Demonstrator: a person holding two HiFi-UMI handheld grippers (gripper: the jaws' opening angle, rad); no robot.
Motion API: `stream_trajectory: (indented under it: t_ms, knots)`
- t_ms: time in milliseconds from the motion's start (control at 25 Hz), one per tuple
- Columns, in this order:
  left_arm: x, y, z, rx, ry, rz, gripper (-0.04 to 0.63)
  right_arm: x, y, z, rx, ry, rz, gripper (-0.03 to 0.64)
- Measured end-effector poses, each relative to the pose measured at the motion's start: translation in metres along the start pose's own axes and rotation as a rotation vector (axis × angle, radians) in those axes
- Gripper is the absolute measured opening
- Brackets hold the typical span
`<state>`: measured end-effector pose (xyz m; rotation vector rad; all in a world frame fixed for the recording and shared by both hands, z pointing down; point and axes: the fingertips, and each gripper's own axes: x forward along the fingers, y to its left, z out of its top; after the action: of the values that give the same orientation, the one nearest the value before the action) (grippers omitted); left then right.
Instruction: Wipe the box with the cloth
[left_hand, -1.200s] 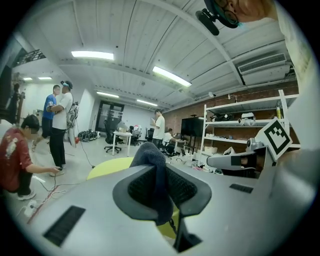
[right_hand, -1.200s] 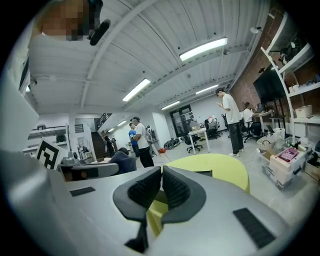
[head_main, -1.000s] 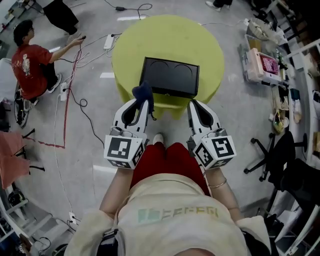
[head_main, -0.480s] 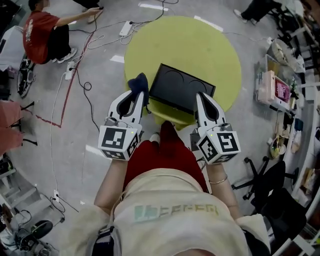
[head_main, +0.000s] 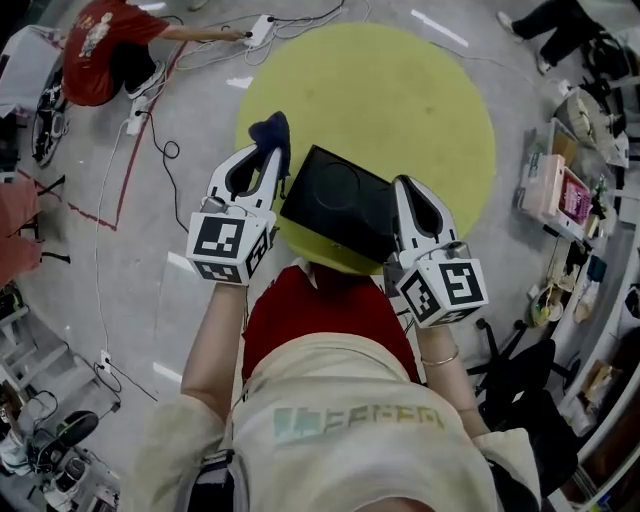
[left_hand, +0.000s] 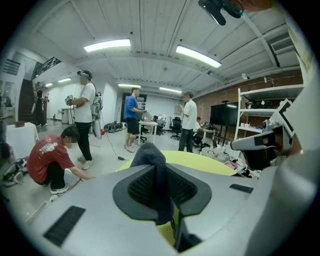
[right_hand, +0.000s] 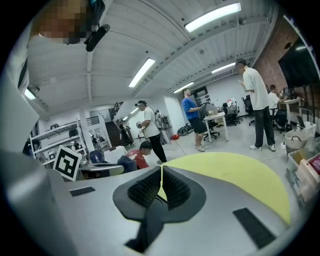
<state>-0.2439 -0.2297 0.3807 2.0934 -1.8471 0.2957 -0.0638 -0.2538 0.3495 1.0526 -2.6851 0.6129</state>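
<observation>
A round yellow-green desk (head_main: 420, 100) fills the top of the head view, and a black box (head_main: 335, 200) sits on it at the near edge, turned at an angle, with two shallow round shapes pressed into its top. The left gripper (head_main: 270, 158) reaches along the box's left side, and its jaws are clamped on a dark blue cloth (head_main: 270, 130). The left gripper view shows the cloth squeezed between the ribbed pads, with a bunched end rising past the tips. In the head view that free end lies beyond the box's far left corner, over the left part of the desk. It looks clear of the box, though whether it touches the desk cannot be told. The right gripper (head_main: 408, 192) lies just beside the box's right side and points across the desk. Its jaws are pressed together with nothing between them, and only a thin slit of yellow shows between the pads in the right gripper view. Whether it touches the box cannot be told. Each gripper carries its marker cube at the near end, by the person's forearms. On the grey floor (head_main: 190, 180) to the left, cables (head_main: 150, 120) trail towards a crouching person in a red shirt (head_main: 100, 40). The left gripper view shows three more people standing farther off in the room under ceiling strip lights (left_hand: 107, 46).
</observation>
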Motion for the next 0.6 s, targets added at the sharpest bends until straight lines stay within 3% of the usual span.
stream_trajectory:
  t_ms: [280, 600]
  knots:
    - [0.072, 0.006, -0.010, -0.011, 0.071, -0.052, 0.060, 0.033, -0.026, -0.010, 0.044, 0.066, 0.023, 0.038]
    - [0.085, -0.028, -0.035, -0.043, 0.153, -0.220, 0.060, 0.033, -0.033, -0.031, 0.060, 0.108, 0.041, 0.038]
